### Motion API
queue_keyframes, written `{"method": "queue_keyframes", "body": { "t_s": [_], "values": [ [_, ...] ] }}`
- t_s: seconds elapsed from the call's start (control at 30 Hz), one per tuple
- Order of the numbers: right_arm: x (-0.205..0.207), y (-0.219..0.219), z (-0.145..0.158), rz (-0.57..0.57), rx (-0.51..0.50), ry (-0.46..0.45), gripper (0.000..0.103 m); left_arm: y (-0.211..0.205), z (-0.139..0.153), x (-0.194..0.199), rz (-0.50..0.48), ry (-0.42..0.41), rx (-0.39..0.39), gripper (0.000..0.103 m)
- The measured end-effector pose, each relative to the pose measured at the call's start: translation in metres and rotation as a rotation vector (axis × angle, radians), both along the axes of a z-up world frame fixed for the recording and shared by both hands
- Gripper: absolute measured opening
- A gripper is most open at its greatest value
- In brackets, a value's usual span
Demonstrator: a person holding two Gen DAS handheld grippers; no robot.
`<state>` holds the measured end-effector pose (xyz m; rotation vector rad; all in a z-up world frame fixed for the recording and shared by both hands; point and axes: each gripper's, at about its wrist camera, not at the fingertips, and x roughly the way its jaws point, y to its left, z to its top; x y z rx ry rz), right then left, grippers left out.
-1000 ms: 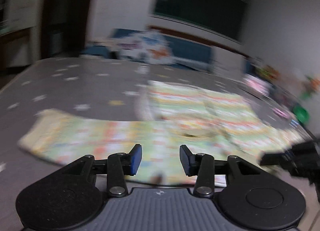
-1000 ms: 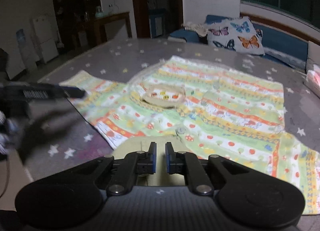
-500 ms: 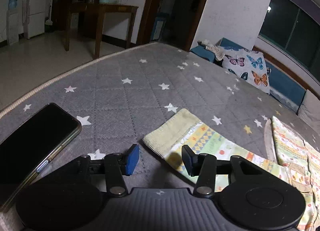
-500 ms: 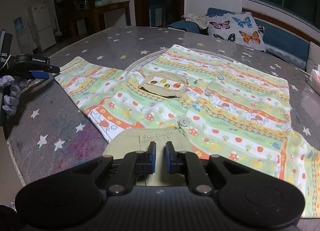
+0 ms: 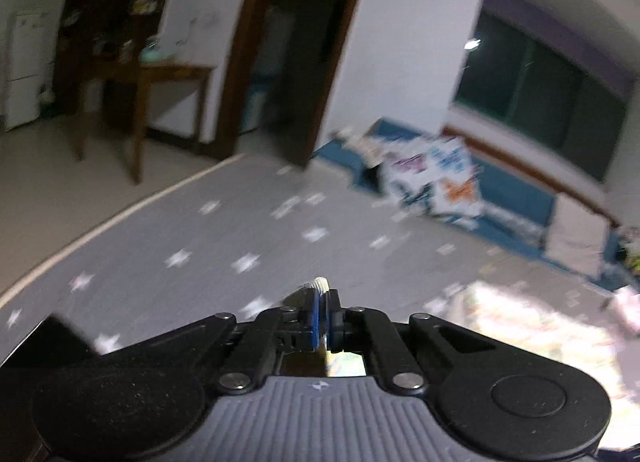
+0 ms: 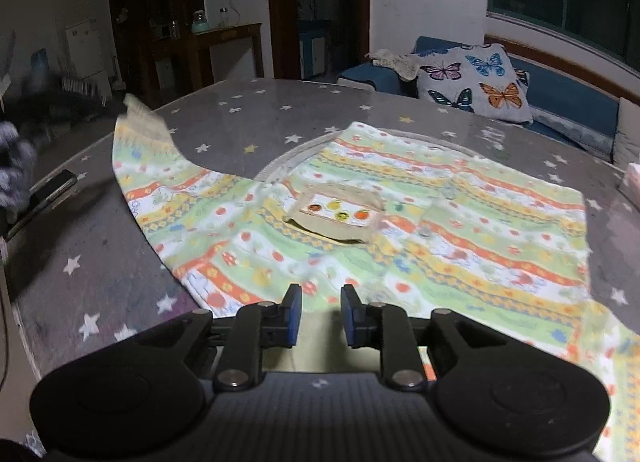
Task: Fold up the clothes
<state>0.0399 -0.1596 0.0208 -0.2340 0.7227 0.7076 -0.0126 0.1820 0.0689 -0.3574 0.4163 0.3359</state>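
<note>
Right now the left gripper [image 5: 325,316] has its jaws pressed together on the cuff of the sleeve [image 6: 138,118], a ribbed cream edge poking up between the blue pads [image 5: 316,318]; from the right wrist view that sleeve is lifted off the table [image 6: 100,246] at its end, rising toward the blurred left gripper at the far left of the picture. The left wrist view is smeared by motion, so little else in it is sharp. The right gripper [image 6: 320,316] hovers low at the near edge of the shirt [image 6: 440,230] with its jaws narrowly apart and nothing between them. The shirt lies spread flat across the grey star-printed table, front up, striped in green, orange, yellow and white, with a small beige pocket [image 6: 340,218] near the middle and 2 buttons showing to the right of it. A dark phone [image 6: 44,198] lies on the table near the left edge, just beside the raised sleeve's shadow. Behind the table stands a blue sofa [image 6: 568,102] carrying a butterfly cushion [image 6: 476,82], and a wooden side table [image 6: 216,46] stands by the doorway with jars on top. A fridge [image 6: 86,50] stands far left against the wall.
</note>
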Motion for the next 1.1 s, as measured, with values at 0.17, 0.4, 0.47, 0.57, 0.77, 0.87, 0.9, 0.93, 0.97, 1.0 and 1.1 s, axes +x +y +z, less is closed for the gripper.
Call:
{"method": "queue_keyframes", "body": {
  "t_s": [0.17,0.4,0.47,0.57,0.77,0.87,0.9,0.93,0.97,1.0,1.1],
  "values": [
    [0.001,0.013,-0.016,0.021,-0.029,0.008,0.022,-0.036,0.051,0.000,-0.133,-0.138,-0.008,0.003],
    [-0.002,-0.013,-0.006,-0.031,0.035,0.001,0.026,-0.114,0.100,0.004,-0.395,-0.257,-0.002,0.003],
    [-0.002,-0.027,-0.002,-0.062,0.055,0.003,0.027,-0.142,0.101,0.011,-0.472,-0.259,0.000,0.003],
    [-0.001,-0.050,-0.001,-0.114,0.068,0.005,0.028,-0.183,0.094,0.023,-0.586,-0.233,-0.003,0.003],
    [0.001,-0.097,-0.004,-0.215,0.100,0.038,0.031,-0.260,0.060,0.042,-0.800,-0.139,0.030,0.006],
    [0.002,-0.112,-0.008,-0.251,0.124,0.066,0.031,-0.286,0.036,0.045,-0.863,-0.063,0.068,0.007],
    [0.001,-0.116,-0.009,-0.257,0.129,0.073,0.031,-0.289,0.029,0.045,-0.870,-0.043,0.078,0.007],
    [0.000,-0.120,-0.009,-0.264,0.135,0.080,0.031,-0.289,0.023,0.044,-0.867,-0.026,0.089,0.007],
    [-0.001,-0.123,-0.009,-0.267,0.142,0.086,0.031,-0.285,0.017,0.043,-0.851,-0.010,0.095,0.008],
    [-0.001,-0.127,-0.008,-0.270,0.149,0.093,0.031,-0.279,0.010,0.042,-0.832,0.008,0.099,0.010],
    [0.000,-0.132,-0.003,-0.276,0.157,0.086,0.030,-0.252,-0.010,0.047,-0.752,0.078,0.109,0.011]
  ]
}}
